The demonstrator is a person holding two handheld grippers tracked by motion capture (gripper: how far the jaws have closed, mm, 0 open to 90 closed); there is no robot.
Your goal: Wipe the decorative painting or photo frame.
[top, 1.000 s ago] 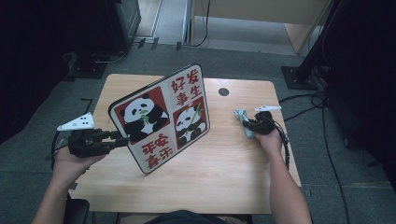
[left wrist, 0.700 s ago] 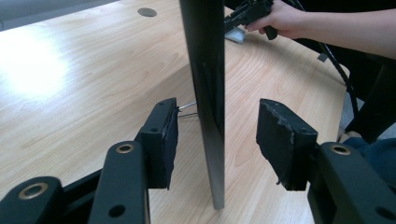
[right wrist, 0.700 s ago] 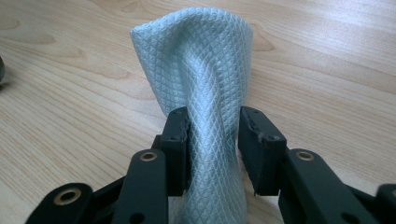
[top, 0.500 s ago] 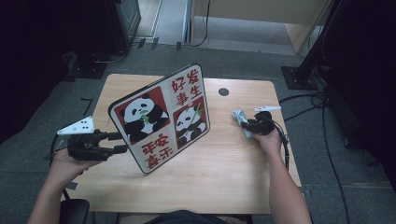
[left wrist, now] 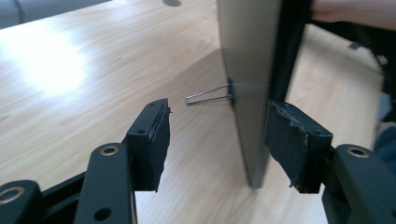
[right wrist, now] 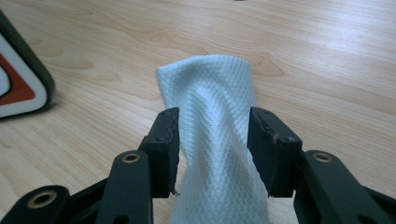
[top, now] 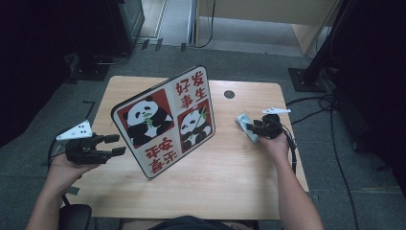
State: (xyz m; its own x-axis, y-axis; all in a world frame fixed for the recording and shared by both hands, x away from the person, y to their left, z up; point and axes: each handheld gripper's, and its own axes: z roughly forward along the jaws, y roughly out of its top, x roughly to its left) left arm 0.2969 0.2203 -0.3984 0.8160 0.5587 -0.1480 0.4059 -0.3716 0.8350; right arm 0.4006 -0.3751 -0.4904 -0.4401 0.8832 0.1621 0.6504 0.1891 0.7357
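A square panda board (top: 165, 120) with red characters stands tilted on the wooden table (top: 230, 172). A wire stand (left wrist: 208, 96) props its grey back (left wrist: 247, 56). My left gripper (top: 119, 143) sits at the board's left edge. Its jaws have just been opening and stand open (left wrist: 223, 140), with the board's edge between the pads and untouched. My right gripper (top: 249, 127) rests at the table's right over a light blue cloth (top: 242, 120). Those jaws have also just been opening (right wrist: 212, 135). A bunched fold of the cloth (right wrist: 210, 84) lies loosely between them.
A dark round cable hole (top: 229, 94) sits near the table's far edge. The board's rounded corner (right wrist: 18, 88) rests left of the cloth in the right gripper view. Black equipment stands and cables (top: 325, 76) surround the table on the grey floor.
My left gripper has let go of the board's left edge and drawn back and down a little. The right gripper's jaws have widened around the cloth. The board stays standing.
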